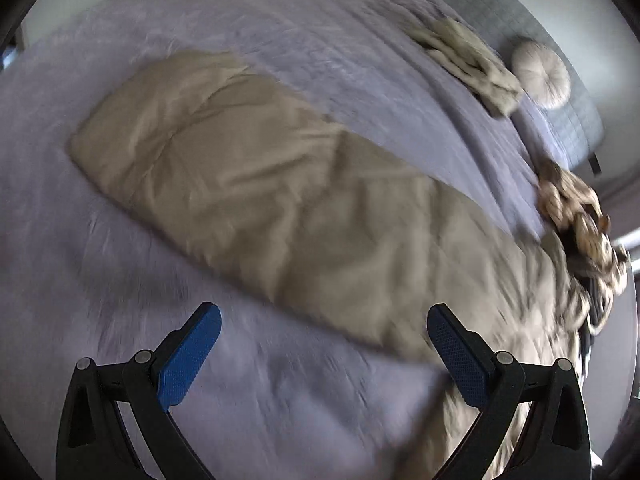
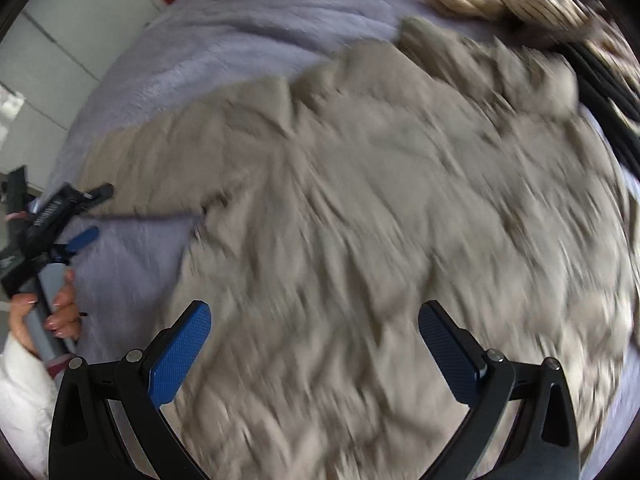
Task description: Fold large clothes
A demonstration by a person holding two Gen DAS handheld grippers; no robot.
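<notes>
While the beige garment (image 1: 256, 184) lies stretched long across the lavender bedspread (image 1: 280, 28), looking folded lengthwise, it seems roughly midway, with crosswise folds left. Both the left gripper (image 1: 324, 344) and right gripper (image 2: 314, 340) hover above it with fingers spread wide, holding nothing. Other clothes (image 1: 468, 62) wait near the headboard.

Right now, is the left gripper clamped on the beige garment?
No, in the left wrist view the left gripper is wide open above the lavender bedspread, with nothing between its blue fingers beside the beige garment.
</notes>
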